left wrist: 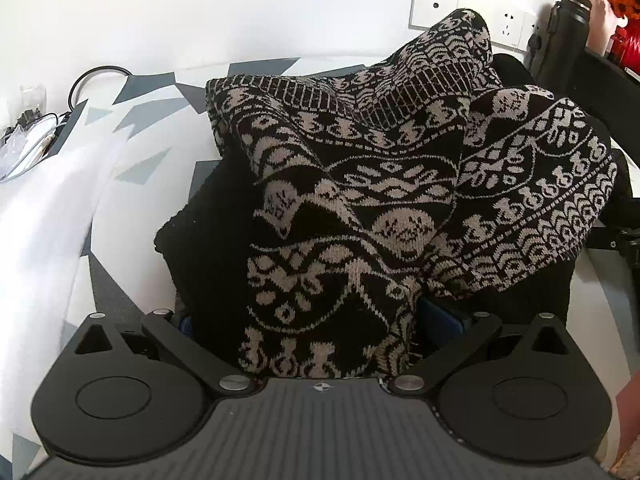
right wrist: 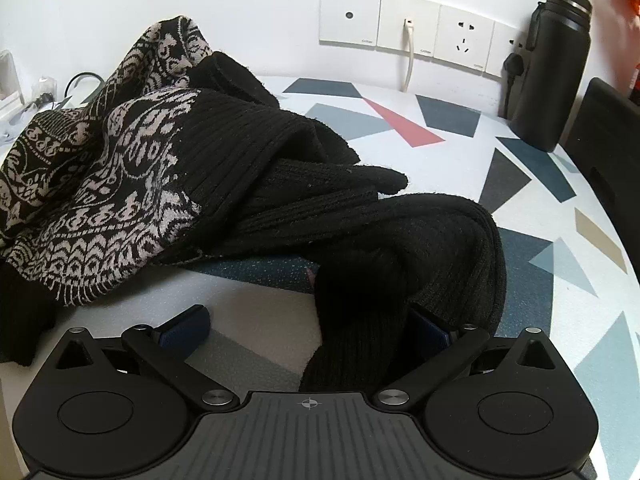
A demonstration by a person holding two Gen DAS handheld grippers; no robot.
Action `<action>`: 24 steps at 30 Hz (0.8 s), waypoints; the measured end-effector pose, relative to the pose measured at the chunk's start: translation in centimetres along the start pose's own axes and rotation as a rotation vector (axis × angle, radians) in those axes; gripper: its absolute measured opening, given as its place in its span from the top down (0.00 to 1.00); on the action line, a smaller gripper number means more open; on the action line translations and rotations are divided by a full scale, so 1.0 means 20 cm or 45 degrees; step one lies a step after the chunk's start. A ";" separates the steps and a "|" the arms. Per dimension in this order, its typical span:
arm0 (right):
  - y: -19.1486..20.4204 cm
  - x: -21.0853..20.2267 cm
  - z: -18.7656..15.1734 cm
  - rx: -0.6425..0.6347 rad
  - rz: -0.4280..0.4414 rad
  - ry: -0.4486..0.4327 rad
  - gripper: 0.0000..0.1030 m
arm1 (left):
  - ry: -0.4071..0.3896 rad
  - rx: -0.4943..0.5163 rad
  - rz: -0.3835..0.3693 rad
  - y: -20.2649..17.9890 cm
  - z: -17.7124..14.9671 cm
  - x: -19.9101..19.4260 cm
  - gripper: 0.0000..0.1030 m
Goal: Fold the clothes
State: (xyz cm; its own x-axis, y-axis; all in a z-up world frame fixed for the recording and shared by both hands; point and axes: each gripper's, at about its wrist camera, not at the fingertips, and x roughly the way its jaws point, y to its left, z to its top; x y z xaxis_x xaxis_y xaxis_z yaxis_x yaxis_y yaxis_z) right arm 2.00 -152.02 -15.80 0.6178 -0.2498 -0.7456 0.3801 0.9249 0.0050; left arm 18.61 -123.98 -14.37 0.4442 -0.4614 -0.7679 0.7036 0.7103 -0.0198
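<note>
Lying heaped on the desk [right wrist: 460, 120] with its geometric pattern, spreading toward the wall sockets [right wrist: 408, 28]: a black-and-beige patterned knit sweater [left wrist: 360, 200]. Bunching between the left gripper [left wrist: 320, 320] jaws, spread wide around the patterned fabric. Draping across the right gripper [right wrist: 308, 332], a black ribbed sleeve [right wrist: 400, 264], jaws standing wide.
</note>
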 end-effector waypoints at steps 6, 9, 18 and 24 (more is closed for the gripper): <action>0.01 0.01 0.00 0.015 -0.017 0.001 0.01 | -0.006 0.002 -0.004 0.00 -0.01 0.00 0.00; 0.01 0.01 0.00 0.015 -0.019 0.001 0.01 | -0.014 0.001 -0.003 0.00 -0.01 -0.01 0.00; 0.00 0.02 0.01 0.015 -0.018 -0.002 0.01 | -0.067 -0.005 0.000 0.00 -0.04 -0.01 0.00; 0.00 0.01 0.01 0.018 -0.021 -0.004 0.01 | -0.089 -0.015 0.008 0.00 -0.05 -0.02 0.00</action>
State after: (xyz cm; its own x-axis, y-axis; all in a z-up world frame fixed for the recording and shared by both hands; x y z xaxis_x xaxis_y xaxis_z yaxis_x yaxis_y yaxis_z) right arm 2.27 -152.07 -15.94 0.6134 -0.2660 -0.7437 0.4001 0.9165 0.0022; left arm 17.79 -123.31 -14.82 0.4867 -0.4924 -0.7216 0.6941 0.7195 -0.0228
